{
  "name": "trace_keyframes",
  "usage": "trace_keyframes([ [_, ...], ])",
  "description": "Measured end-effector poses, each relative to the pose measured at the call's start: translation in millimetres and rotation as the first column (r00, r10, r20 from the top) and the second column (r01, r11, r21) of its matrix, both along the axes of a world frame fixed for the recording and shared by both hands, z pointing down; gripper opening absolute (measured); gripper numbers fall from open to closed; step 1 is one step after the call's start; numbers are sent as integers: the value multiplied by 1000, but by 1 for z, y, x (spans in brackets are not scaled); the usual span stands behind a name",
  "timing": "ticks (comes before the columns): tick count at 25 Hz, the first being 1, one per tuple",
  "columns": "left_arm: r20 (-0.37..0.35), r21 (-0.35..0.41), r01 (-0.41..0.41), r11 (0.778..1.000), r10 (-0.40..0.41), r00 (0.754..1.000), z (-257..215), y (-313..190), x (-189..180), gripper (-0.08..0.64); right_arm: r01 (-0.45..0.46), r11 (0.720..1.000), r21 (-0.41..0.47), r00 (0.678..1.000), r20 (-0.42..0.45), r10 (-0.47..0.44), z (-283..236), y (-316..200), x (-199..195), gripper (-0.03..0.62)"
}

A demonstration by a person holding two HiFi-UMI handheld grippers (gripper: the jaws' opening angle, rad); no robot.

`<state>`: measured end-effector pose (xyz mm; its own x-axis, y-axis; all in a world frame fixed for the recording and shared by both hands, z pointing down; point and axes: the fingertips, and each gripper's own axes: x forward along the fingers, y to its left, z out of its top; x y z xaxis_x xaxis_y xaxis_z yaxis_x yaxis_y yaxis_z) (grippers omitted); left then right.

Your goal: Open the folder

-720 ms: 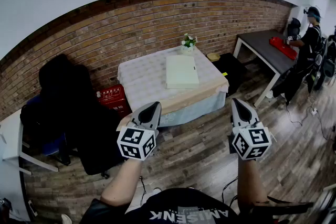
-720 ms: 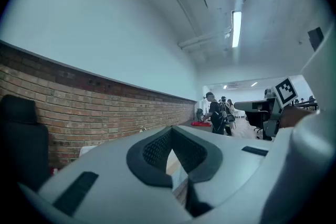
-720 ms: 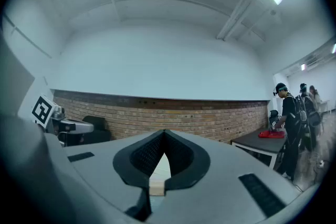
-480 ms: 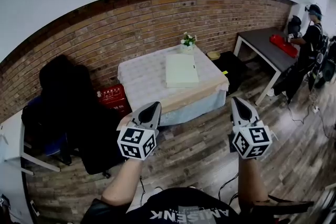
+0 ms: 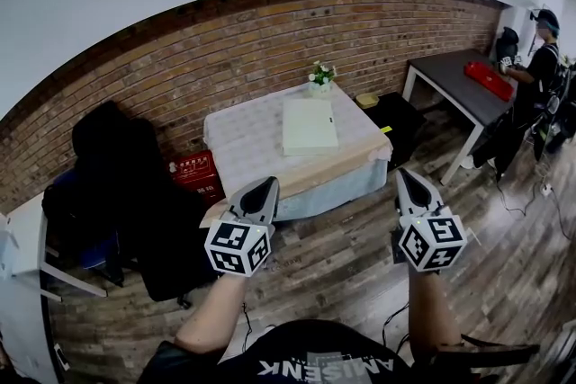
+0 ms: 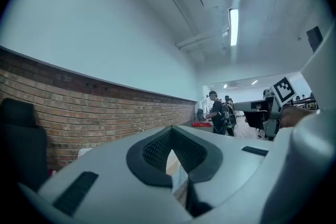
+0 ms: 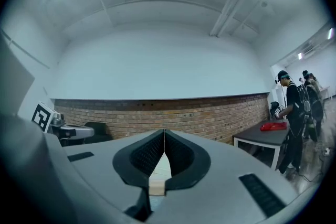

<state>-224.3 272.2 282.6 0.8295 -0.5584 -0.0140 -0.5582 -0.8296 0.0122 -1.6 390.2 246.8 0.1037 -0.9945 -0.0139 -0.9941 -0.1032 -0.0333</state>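
Observation:
A pale cream folder [image 5: 309,124] lies shut and flat on a small table [image 5: 243,139] covered with a white cloth, set against the brick wall. Both grippers hang level in the air well short of the table, over the wooden floor. My left gripper [image 5: 264,186] is shut with nothing in it and points at the table's near left corner. My right gripper [image 5: 403,175] is shut and empty too, to the right of the table's front. In the left gripper view the jaws [image 6: 169,136] meet at their tips; in the right gripper view the jaws [image 7: 164,136] are pressed together.
A small pot of flowers [image 5: 320,75] stands at the table's far edge. A black chair with dark clothing [image 5: 126,184] and a red box [image 5: 193,168] sit left of the table. At the right a person [image 5: 531,85] works at a dark table [image 5: 463,81].
The head view has shifted slightly, so the table and folder sit a little higher and further left. Both grippers stay shut in nearly the same place.

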Motion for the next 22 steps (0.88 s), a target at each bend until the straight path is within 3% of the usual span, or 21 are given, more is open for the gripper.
trace_keyframes([
  [10, -15, -21, 25, 999, -26, 1000, 8, 11, 34, 12, 35, 999, 5, 999, 14, -36, 14, 4, 39, 40],
  [13, 10, -31, 18, 999, -17, 1000, 17, 9, 43, 12, 36, 999, -3, 999, 42, -35, 26, -3, 49, 40],
  [22, 23, -22, -13, 1000, 13, 1000, 30, -62, 71, 12, 29, 999, -22, 999, 46, -28, 36, -76, 70, 40],
])
